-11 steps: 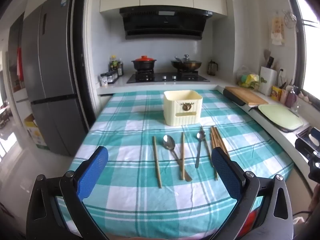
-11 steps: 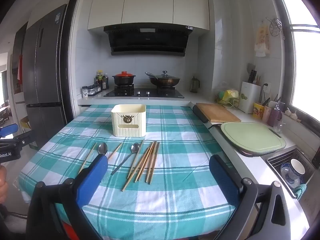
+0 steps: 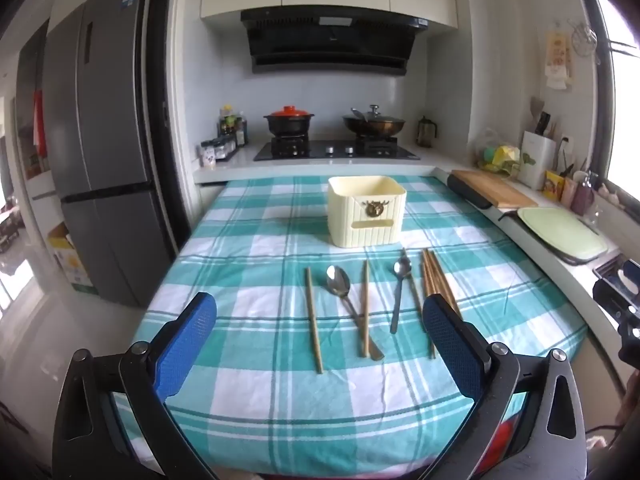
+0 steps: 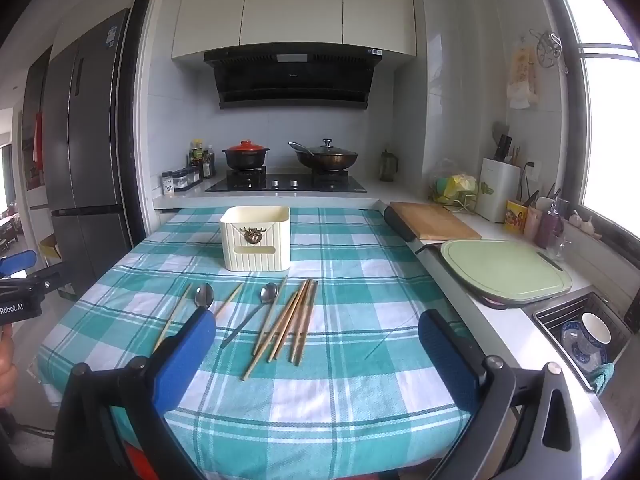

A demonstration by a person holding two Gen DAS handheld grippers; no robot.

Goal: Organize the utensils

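Note:
A cream utensil holder [image 3: 366, 216] [image 4: 256, 238] stands upright on the teal checked tablecloth [image 3: 248, 264] [image 4: 352, 264]. In front of it lie two metal spoons [image 3: 339, 282] [image 3: 400, 280], two single wooden chopsticks [image 3: 314, 320] [image 3: 365, 308] and a bundle of several chopsticks [image 3: 434, 280] [image 4: 292, 320]. My left gripper [image 3: 320, 332] is open and empty, above the table's near edge before the utensils. My right gripper [image 4: 316, 348] is open and empty, near the bundle's front ends.
A stove with a red-lidded pot [image 3: 289, 118] and a wok [image 3: 373, 122] is behind the table. A wooden board [image 4: 434, 220], a green board [image 4: 506, 268] and a sink with dishes [image 4: 588, 332] run along the right counter. A fridge [image 3: 100, 160] stands left.
Both grippers have stayed open and nearly still; the utensils have not moved.

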